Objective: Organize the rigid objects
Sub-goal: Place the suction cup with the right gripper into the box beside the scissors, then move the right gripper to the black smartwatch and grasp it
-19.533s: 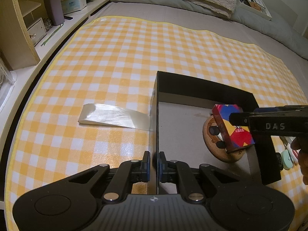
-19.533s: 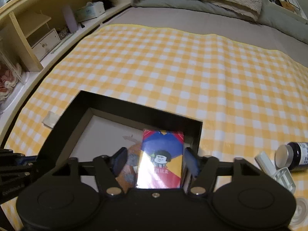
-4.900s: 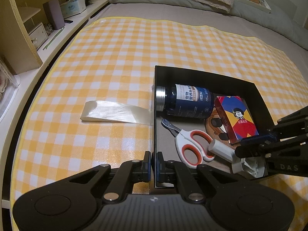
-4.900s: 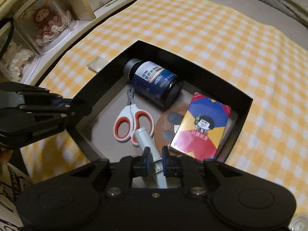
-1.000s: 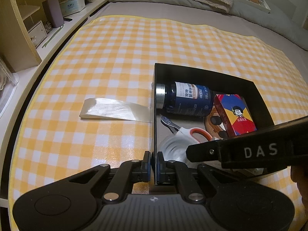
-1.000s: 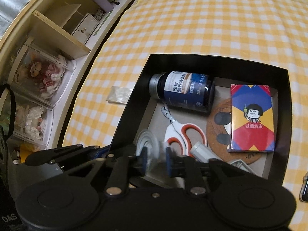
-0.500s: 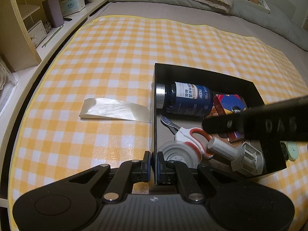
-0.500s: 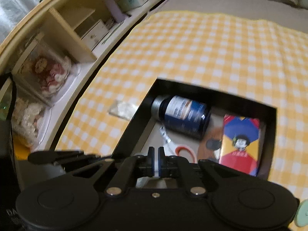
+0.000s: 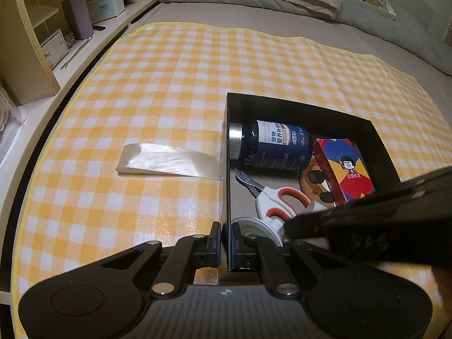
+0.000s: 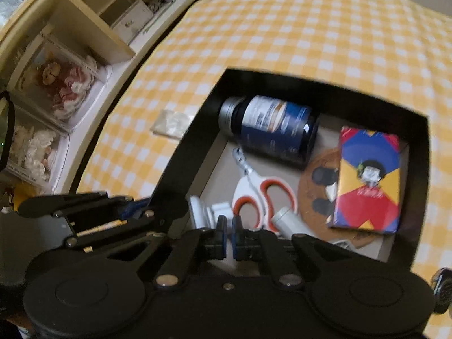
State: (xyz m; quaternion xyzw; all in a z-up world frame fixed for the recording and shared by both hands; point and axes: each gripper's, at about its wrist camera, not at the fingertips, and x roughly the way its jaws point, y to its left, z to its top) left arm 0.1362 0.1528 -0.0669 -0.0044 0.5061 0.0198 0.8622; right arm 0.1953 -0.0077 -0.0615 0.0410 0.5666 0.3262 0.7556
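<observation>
1. The bed (image 9: 367, 45) carries a yellow checked mat (image 9: 141, 113) that serves as the work surface, and everything being sorted sits toward the mat's near right corner
2. A black box (image 9: 296, 107) rests open on the mat as the collecting place; a strip of clear tape (image 9: 166, 163) runs from its left wall out across the mat, probably to keep it from sliding
3. The left gripper (image 9: 225, 243) has its jaws clamped on the box's left wall near the near corner, which I judge steadies the box while things go in
4. The right gripper (image 10: 229, 236) hangs over the box's near end with its jaws closed on nothing, having just shut; it looks finished with a drop
5. A dark blue bottle (image 10: 271, 130) lies on its side against the far wall
6. A colourful card box (image 10: 367, 180) lies flat by the right wall, partly over a round brown coaster (image 10: 313, 195)
7. Orange-handled scissors (image 10: 260, 195) lie in the middle, blades toward the bottle
8. A white suction hook (image 10: 203, 212) sits in the near left corner, with a white tube (image 10: 285, 217) beside it
9. A small dark object (image 10: 443, 285) waits outside by the mat's near right edge; it is too cropped to identify
</observation>
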